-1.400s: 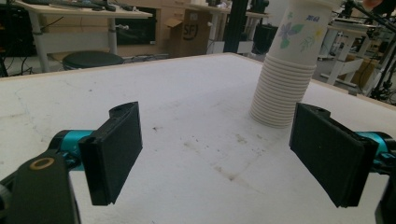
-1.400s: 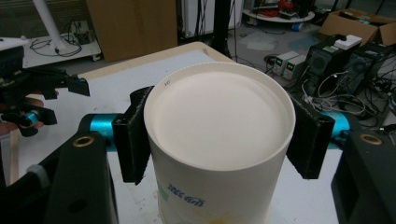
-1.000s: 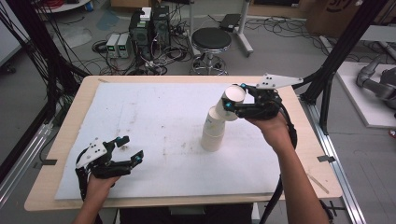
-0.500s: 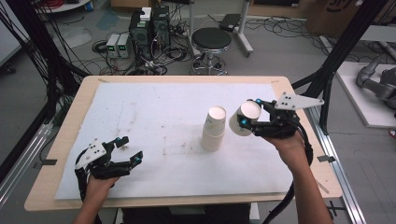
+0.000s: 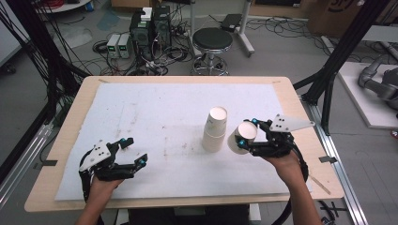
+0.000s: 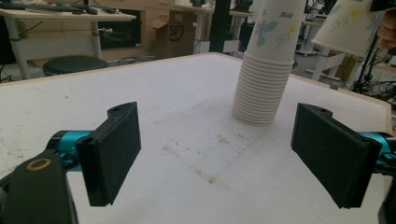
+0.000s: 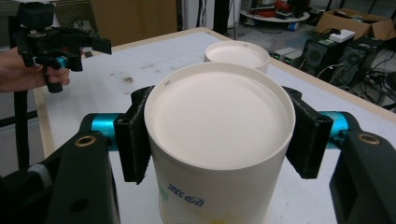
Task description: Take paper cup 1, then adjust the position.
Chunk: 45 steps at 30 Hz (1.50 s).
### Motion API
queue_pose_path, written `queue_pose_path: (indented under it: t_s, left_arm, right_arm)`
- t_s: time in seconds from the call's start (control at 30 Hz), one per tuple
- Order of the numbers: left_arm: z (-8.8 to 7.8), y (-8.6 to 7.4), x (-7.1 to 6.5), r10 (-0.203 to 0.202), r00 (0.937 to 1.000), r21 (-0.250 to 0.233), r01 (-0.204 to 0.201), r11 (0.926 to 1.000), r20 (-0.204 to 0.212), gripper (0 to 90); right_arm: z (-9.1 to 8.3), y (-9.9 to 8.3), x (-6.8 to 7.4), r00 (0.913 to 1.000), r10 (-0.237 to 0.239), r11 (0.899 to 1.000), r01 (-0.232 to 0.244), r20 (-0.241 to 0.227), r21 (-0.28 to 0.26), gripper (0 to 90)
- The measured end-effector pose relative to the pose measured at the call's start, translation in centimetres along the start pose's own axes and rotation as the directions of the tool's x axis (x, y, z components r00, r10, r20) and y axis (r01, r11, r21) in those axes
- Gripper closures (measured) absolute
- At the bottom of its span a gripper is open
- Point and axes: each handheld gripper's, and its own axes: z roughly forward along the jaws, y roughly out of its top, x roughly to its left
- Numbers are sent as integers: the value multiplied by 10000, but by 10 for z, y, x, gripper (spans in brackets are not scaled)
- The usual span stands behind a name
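Note:
A stack of upside-down paper cups [image 5: 215, 129] stands on the white mat [image 5: 155, 108], right of the middle. My right gripper [image 5: 247, 133] is shut on a single flower-printed cup [image 5: 237, 139], tilted base-up just to the right of the stack and above the mat. In the right gripper view the pads press both sides of that cup [image 7: 219, 116], with the stack's top [image 7: 236, 53] just beyond it. My left gripper [image 5: 135, 151] rests open at the front left with nothing between its jaws; its own view [image 6: 219, 154] looks toward the stack [image 6: 264, 88] and the held cup [image 6: 352, 25].
The mat covers most of a wooden table [image 5: 70, 122]. Black frame posts [image 5: 335, 61] stand off the right side. A stool [image 5: 212, 40] and computer boxes [image 5: 150, 26] sit on the floor behind the far edge.
My right gripper carried the cup off the top of the stack, rightward and down, and a little toward the near edge. The left gripper stayed put.

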Motion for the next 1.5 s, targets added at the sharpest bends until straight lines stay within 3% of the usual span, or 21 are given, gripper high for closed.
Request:
queue_pose_path:
  t_s: [0.27,0.43,0.67,0.83,1.0,1.17,1.5]
  left_arm:
    - [2,-1,-1,23,9999,43,-23,10000,104,160]
    - [6,-2,-1,4,9991,182,-11,9998,417,159]
    - [11,-2,-6,81,9973,279,-102,9996,727,160]
    - [15,-1,-15,352,9942,339,-388,9987,1013,162]
    - [20,0,-25,1000,9832,252,-1051,9941,1526,168]
    - [26,0,-32,699,9738,396,-803,9960,2164,165]
    - [39,9,-47,792,9460,460,-985,9941,3143,160]
  right_arm:
    - [4,-2,9,9993,-187,9998,185,-311,-85,352]
    - [6,-4,13,9986,-164,9998,159,-500,-108,350]
    - [11,-9,22,9941,-131,9999,118,-1077,-123,350]
    - [18,-10,28,9882,-166,9997,139,-1522,-183,350]
    - [28,-11,33,9805,-137,9998,110,-1960,-152,350]
    - [38,-15,37,9753,-105,9999,90,-2207,-78,349]
    - [59,-13,46,9604,-219,9997,237,-2776,34,349]
